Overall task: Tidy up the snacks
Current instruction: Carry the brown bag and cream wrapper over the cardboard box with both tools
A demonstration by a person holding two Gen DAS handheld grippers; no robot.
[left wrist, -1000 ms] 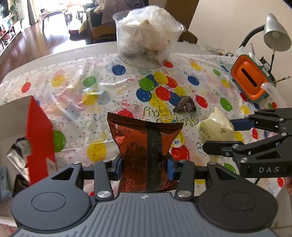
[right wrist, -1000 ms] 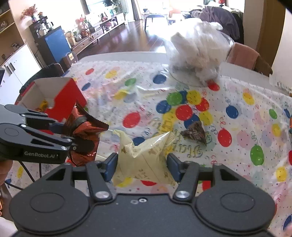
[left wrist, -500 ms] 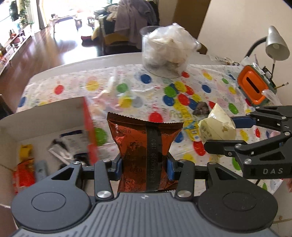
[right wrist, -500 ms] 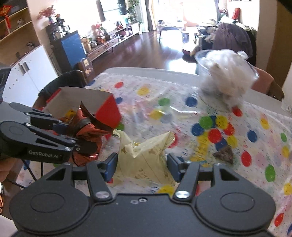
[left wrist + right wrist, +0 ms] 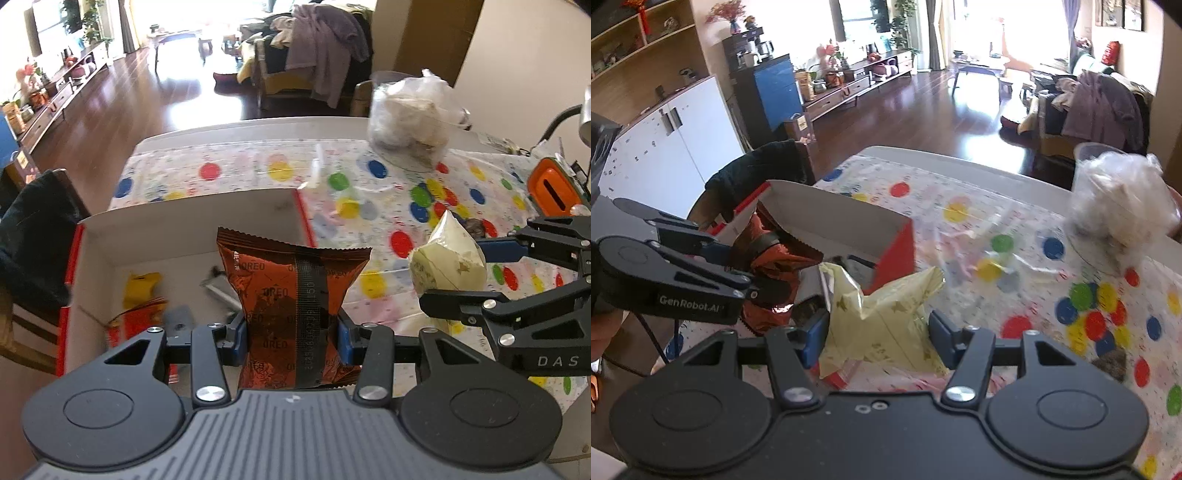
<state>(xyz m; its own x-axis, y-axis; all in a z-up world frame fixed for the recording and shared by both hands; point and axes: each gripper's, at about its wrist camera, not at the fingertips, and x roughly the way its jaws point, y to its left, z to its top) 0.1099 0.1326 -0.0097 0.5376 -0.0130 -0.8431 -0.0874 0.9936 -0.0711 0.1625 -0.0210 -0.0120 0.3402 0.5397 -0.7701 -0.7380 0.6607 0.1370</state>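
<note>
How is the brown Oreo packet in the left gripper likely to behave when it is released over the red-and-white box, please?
The Oreo packet pinches in where the left gripper clamps it, so it is probably soft. It stands upright unsupported, suggesting lightness. Its foil looks glossy, perhaps slippery, so it may slide inside the box.

the brown oreo packet (image 5: 291, 314) stands upright, pinched at its lower half, above the near edge of the open box (image 5: 184, 225). the pale yellow packet (image 5: 886, 325) with small stars is crumpled and held above the spotted tablecloth, just beside the box's red corner. the box is white inside, red outside, and holds a yellow packet (image 5: 142, 288) and a red one (image 5: 136, 321).
</note>
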